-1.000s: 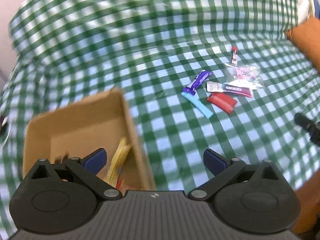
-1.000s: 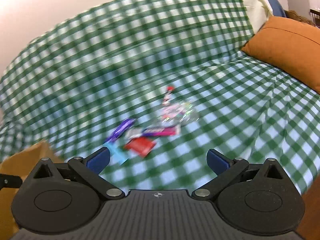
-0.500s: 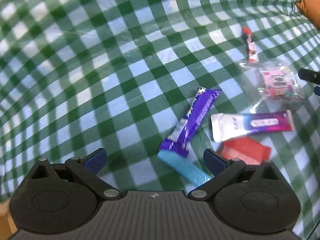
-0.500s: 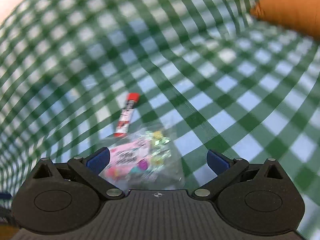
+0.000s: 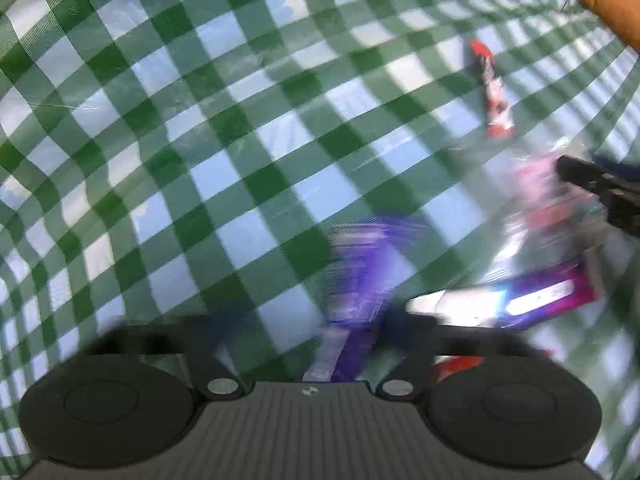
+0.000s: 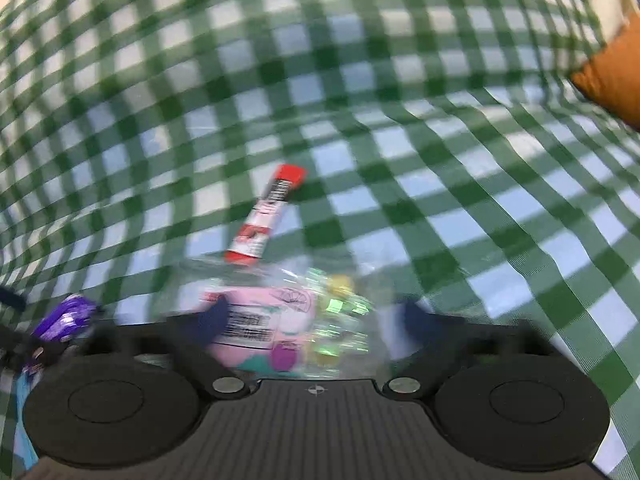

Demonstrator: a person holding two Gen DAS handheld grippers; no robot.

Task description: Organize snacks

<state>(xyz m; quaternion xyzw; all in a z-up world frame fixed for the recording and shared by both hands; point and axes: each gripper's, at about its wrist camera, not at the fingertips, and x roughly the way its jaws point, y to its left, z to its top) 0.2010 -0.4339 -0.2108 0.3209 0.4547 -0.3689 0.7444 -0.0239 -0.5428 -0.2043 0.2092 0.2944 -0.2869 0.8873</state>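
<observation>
Left wrist view: the left hand-held gripper (image 5: 304, 320) hangs low over the green checked cloth (image 5: 200, 128), its jaws closing with the purple snack bar (image 5: 360, 280) between them. Motion blur smears the fingers, so I cannot tell whether the pads already press on the wrapper. The bar's long axis runs from close under the camera up and away, leaning slightly to the right. To its right lies a white-and-magenta bar (image 5: 520, 300), its long axis nearly crosswise, with a red packet (image 5: 456, 364) just below it. Farther off, a red-and-white stick (image 5: 494, 92) points away, roughly parallel to the purple bar. The other gripper's dark tip enters at the right edge, over a clear candy bag (image 5: 548, 200).

Right wrist view: the right hand-held gripper (image 6: 312, 320) is also closing, its jaws set about halfway, straddling the clear candy bag (image 6: 288, 320) with its pink label; contact looks likely on the left finger but is uncertain. The red-and-white stick (image 6: 266, 220) lies just beyond the bag, red end pointing up and right. The purple snack bar (image 6: 64, 320) shows at the left edge. An orange cushion (image 6: 612, 76) sits far right.

Judging by this, the sorting is unfinished: five snacks remain loose on the cloth, and both grasps are only being made.
</observation>
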